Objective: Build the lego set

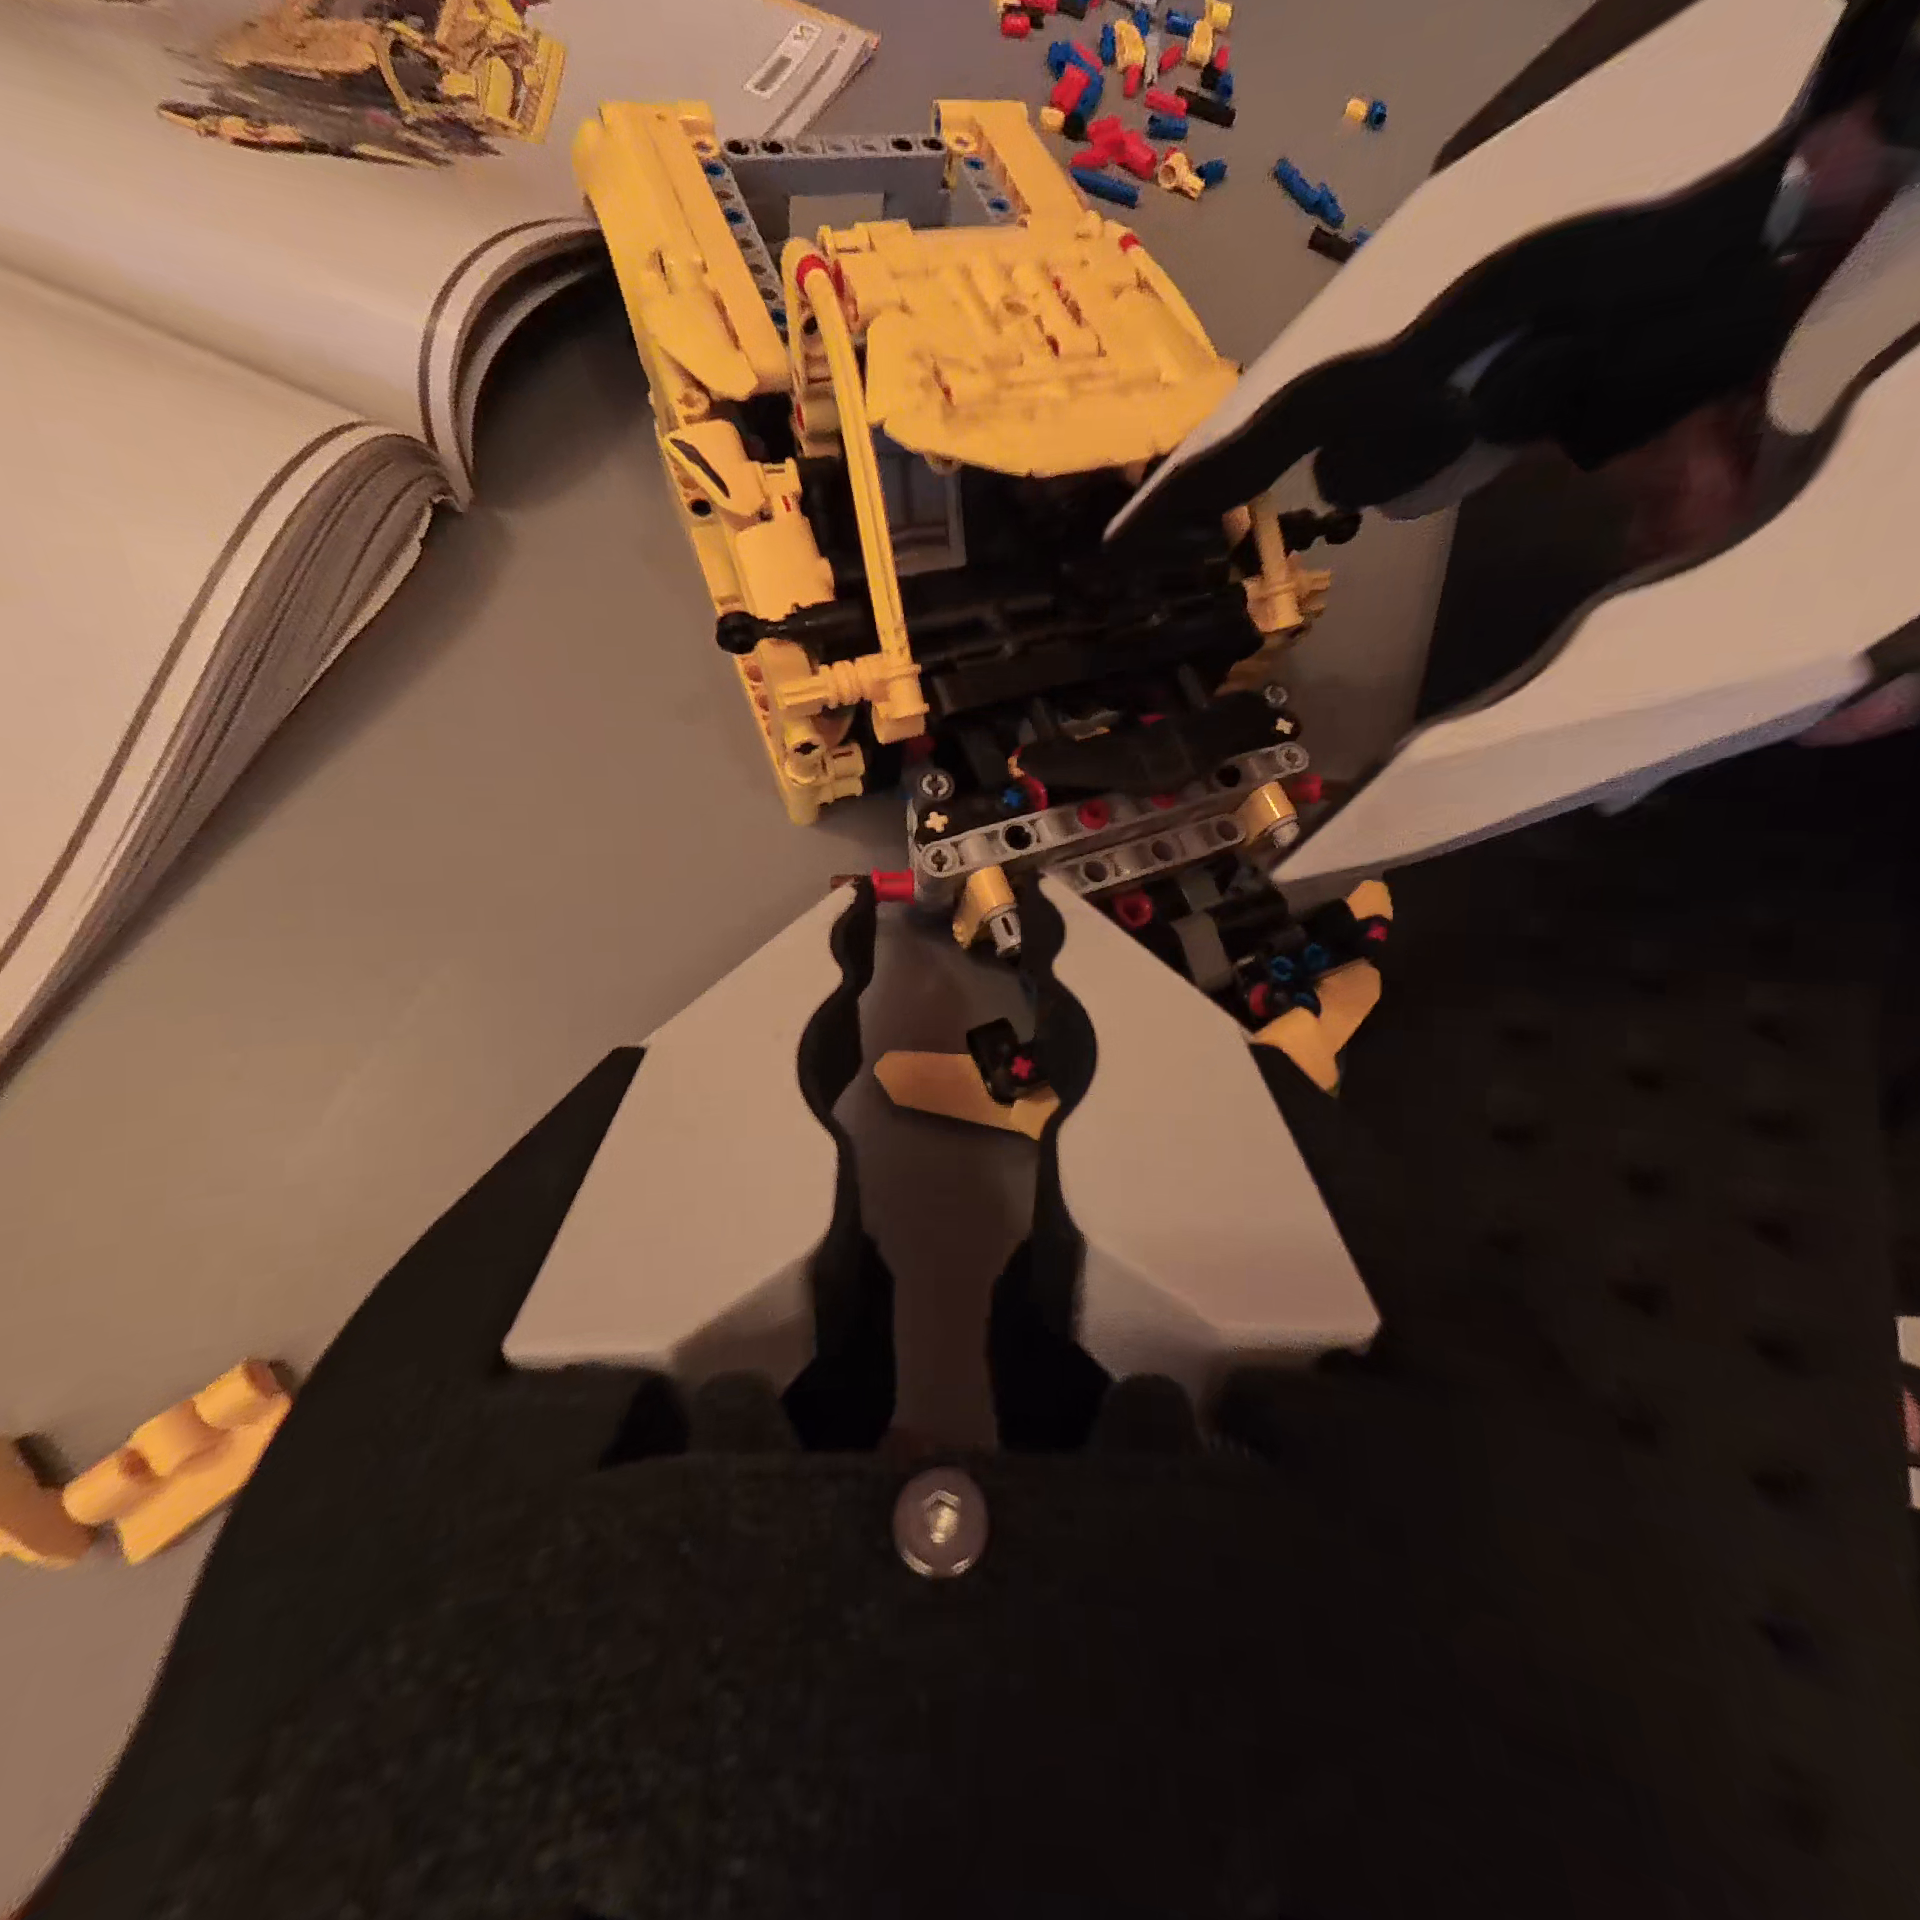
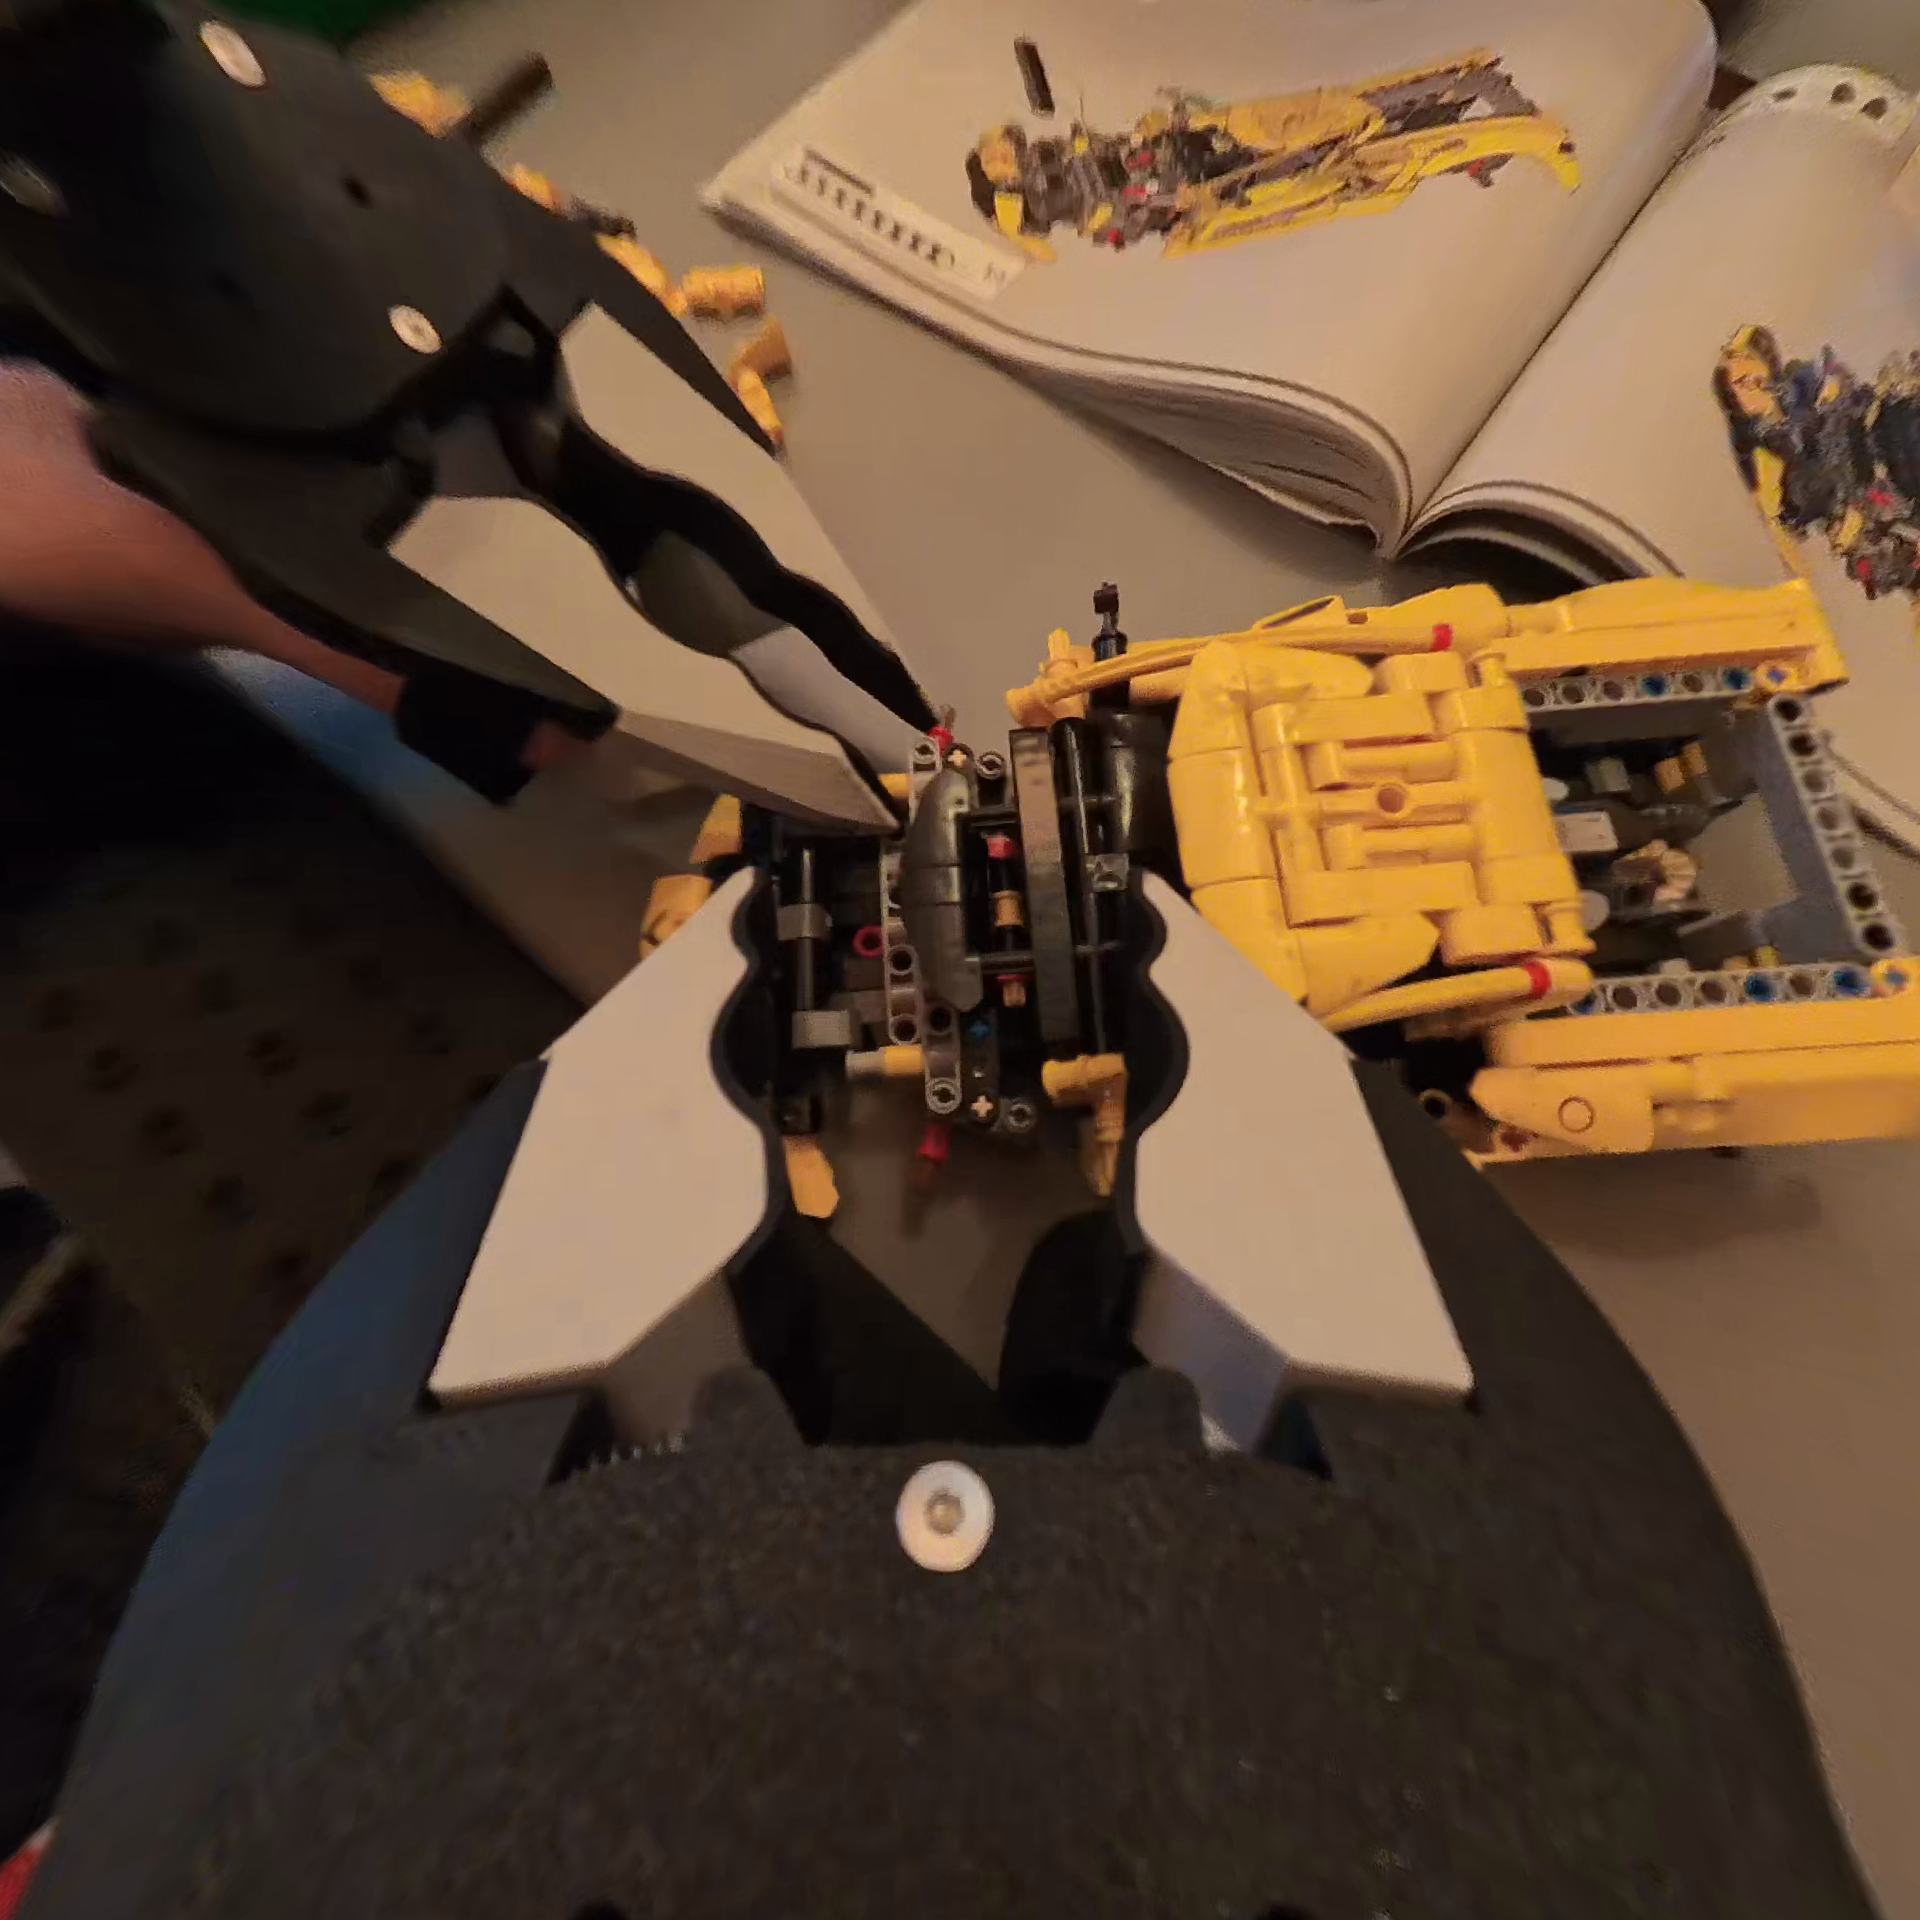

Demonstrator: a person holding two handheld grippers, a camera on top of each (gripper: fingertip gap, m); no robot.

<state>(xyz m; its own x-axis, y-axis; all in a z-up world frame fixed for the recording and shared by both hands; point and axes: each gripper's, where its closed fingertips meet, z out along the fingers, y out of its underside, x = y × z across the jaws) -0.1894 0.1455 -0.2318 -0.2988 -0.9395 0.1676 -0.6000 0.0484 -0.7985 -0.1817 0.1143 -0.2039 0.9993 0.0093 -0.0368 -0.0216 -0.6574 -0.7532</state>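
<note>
Right gripper (image 2: 951, 914) straddling lego model (image 2: 1351, 862), left gripper (image 2: 914, 769) angled in

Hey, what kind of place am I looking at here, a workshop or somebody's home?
Probably a home or hobby table, not a workshop. A half-built yellow lego model sits on a plain grey tabletop beside an open instruction book and loose small pieces; dark patterned carpet lies below.

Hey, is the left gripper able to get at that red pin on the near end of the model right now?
Probably yes. The left gripper has its tips right at the red pin on the model, and nothing sits between them. The right gripper straddles the model farther along.
</note>
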